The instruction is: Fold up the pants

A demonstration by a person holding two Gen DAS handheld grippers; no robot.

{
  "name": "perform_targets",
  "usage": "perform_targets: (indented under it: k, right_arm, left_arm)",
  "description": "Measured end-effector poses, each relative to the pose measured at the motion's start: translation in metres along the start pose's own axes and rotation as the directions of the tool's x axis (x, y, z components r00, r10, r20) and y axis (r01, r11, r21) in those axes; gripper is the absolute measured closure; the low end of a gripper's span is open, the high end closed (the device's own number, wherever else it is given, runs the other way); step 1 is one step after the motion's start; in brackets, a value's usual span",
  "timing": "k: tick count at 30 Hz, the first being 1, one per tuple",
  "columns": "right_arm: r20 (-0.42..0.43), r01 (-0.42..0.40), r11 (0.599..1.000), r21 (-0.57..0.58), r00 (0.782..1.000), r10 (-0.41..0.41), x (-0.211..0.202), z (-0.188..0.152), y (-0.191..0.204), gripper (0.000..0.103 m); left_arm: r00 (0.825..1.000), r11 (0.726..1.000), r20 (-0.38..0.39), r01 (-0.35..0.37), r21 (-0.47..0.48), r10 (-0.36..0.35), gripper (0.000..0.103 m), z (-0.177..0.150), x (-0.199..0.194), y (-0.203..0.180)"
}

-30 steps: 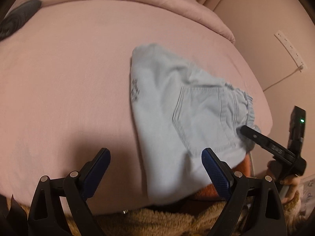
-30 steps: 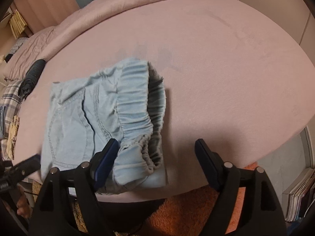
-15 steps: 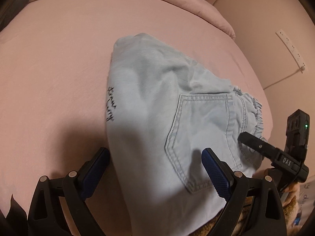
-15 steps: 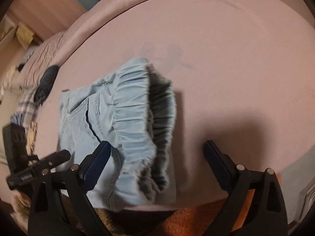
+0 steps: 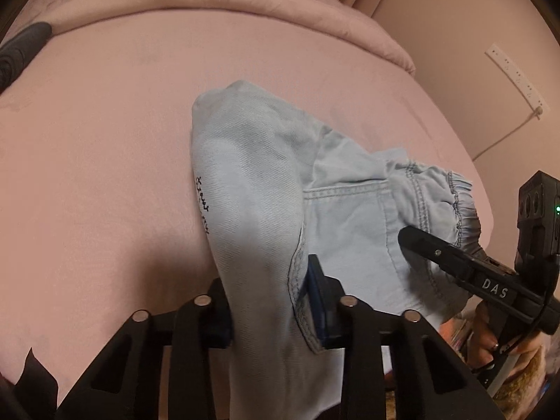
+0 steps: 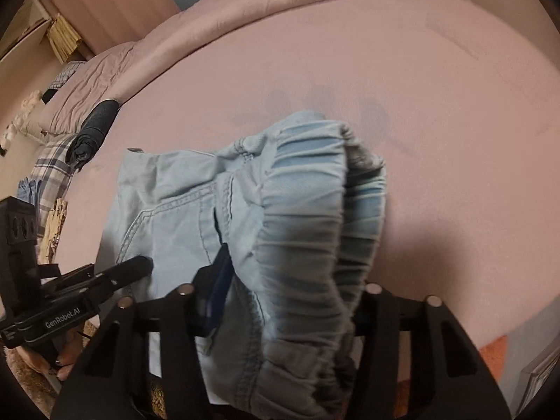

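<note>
Showing left wrist view: left gripper (image 5: 269, 301) clamping folded edge of light-blue pants (image 5: 252, 192), which are lying on pink bed (image 5: 105, 140) near its front edge; right gripper (image 5: 413, 238) reaching in at waistband side. Showing right wrist view: right gripper (image 6: 290, 294) pinching bunched elastic waistband (image 6: 308, 210); left gripper (image 6: 140, 266) lying beside pocket.

Inspector: Count on garments?

Clerk: One pair of light blue pants (image 5: 266, 210), with one back pocket (image 5: 350, 231) showing and one elastic waistband (image 6: 315, 217).

Inspector: Tools?

Clerk: Two grippers: one left gripper (image 5: 269, 311), one right gripper (image 6: 287, 301). Each has two fingers.

Inspector: Remainder?

Clerk: One pink bed (image 5: 105, 140), one power strip (image 5: 518, 80), one dark rolled item (image 6: 94, 129).
</note>
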State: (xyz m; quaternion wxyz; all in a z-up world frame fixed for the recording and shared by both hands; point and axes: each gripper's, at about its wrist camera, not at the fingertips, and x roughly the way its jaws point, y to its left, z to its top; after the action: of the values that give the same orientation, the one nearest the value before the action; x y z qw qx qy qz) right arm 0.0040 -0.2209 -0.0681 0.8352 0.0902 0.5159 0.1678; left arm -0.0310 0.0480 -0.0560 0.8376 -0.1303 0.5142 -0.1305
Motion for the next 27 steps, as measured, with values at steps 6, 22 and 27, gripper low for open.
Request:
perform_targets:
  k: [6,22,27]
  right_arm:
    - [0.062,-0.032,0.996,-0.079,0.997,0.037,-0.029,0.014,0.020,0.061]
    - [-0.050,0.075,0.991,-0.110,0.995,-0.081,0.085,0.065,0.035,0.044]
    - [-0.038,0.110,0.987,-0.114,0.993,-0.115,0.083,0.062,0.035,0.040]
  left_arm:
    - [0.997,1.000,0.072,-0.003,0.020,0.002,0.076,0.007,-0.040,-0.002]
    - [0.982,0.976,0.032,-0.182,-0.118,0.187,0.068,0.053,0.034,0.067]
    - [0.982,0.973,0.034,-0.176,-0.152,0.183,0.061,0.049,0.031,0.069]
